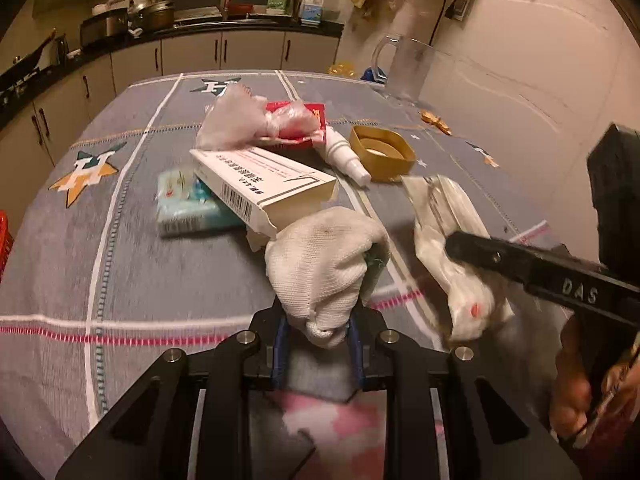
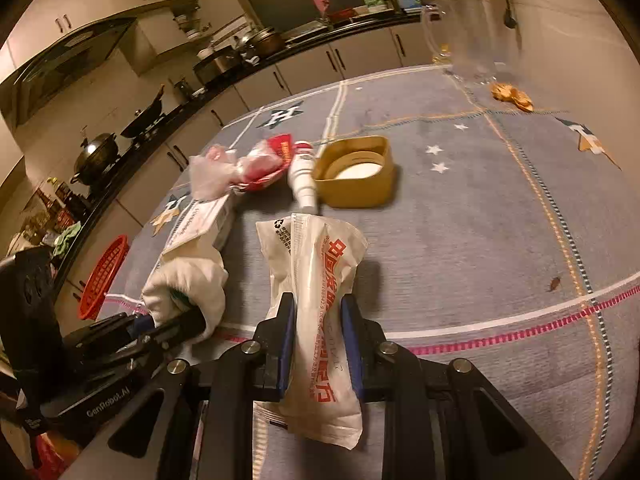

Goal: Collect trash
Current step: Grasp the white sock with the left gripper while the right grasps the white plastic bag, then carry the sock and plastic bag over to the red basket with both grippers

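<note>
On the grey patterned tablecloth [image 1: 80,240], going from left to right, the left gripper [image 1: 318,326] came first: its blue-padded jaws stood narrowly apart and pinched the bunched cuff of a white knitted glove [image 1: 324,264], whose soft, ribbed body ballooned forward over the cloth with a trace of green showing at its opening. That gripper pointed steeply down toward the table. Beyond it lay the remaining litter, piled close together: a pale blue tissue pack [image 1: 188,208] under a long white cardboard box [image 1: 264,184], a crumpled clear plastic bag [image 1: 236,120] on a red packet [image 1: 300,124], a small white bottle [image 1: 344,156] on its side, and just beside that a squarish tan tape ring [image 1: 382,152]. Further right, the right gripper [image 2: 318,340] was likewise nearly closed, clamping a glossy white sachet [image 2: 316,280] with red printing (crinkled and partly flattened) between its blue pads, the packet's top end sticking out forward above the cloth. A hand [image 1: 580,392] gripped that tool's handle from below, angled down. At the far edge stood a clear glass pitcher [image 1: 408,68].
</note>
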The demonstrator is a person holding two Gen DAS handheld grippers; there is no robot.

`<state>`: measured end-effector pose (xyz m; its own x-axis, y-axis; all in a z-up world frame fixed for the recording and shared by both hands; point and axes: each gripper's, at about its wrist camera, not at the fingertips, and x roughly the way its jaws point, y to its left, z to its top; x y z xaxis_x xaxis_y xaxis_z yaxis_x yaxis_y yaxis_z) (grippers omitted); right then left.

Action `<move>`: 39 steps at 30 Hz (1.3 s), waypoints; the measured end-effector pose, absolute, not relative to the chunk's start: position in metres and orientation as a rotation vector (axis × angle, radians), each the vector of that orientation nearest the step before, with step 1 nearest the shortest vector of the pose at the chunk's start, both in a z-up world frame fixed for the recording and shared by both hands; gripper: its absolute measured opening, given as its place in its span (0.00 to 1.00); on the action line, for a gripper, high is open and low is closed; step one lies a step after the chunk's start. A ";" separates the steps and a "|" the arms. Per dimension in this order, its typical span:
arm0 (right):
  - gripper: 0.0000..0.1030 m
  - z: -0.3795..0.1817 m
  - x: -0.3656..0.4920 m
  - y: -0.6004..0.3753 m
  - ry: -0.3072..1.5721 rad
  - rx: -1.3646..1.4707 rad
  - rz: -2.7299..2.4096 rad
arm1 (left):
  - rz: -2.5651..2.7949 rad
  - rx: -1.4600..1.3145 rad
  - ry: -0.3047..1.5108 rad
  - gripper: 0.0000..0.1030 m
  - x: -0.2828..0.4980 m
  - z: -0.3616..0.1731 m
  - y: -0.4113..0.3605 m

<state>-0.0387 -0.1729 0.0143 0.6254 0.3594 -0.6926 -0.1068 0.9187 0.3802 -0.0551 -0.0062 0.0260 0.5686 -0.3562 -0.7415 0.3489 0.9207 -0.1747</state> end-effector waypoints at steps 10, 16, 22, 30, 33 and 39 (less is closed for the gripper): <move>0.24 0.014 -0.045 -0.161 0.873 0.303 0.295 | -0.377 -0.038 0.886 0.23 -0.078 0.027 0.027; 0.24 0.020 -0.050 -0.151 0.864 0.282 0.314 | -0.327 -0.047 0.831 0.23 -0.081 0.031 0.037; 0.24 0.021 -0.052 -0.143 0.871 0.271 0.328 | -0.302 -0.033 0.813 0.23 -0.077 0.031 0.036; 0.24 0.020 -0.051 -0.130 0.887 0.257 0.355 | -0.302 -0.058 0.833 0.23 -0.073 0.029 0.036; 0.24 0.022 -0.050 -0.125 0.885 0.247 0.365 | -0.305 -0.061 0.832 0.23 -0.072 0.028 0.037; 0.24 0.020 -0.050 -0.119 0.894 0.240 0.372 | -0.301 -0.062 0.826 0.23 -0.073 0.028 0.039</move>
<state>-0.0497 -0.1189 0.0203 0.5689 0.4120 -0.7118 -0.2143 0.9099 0.3553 -0.0735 0.0388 0.0275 0.6382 -0.2879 -0.7140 0.2396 0.9557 -0.1712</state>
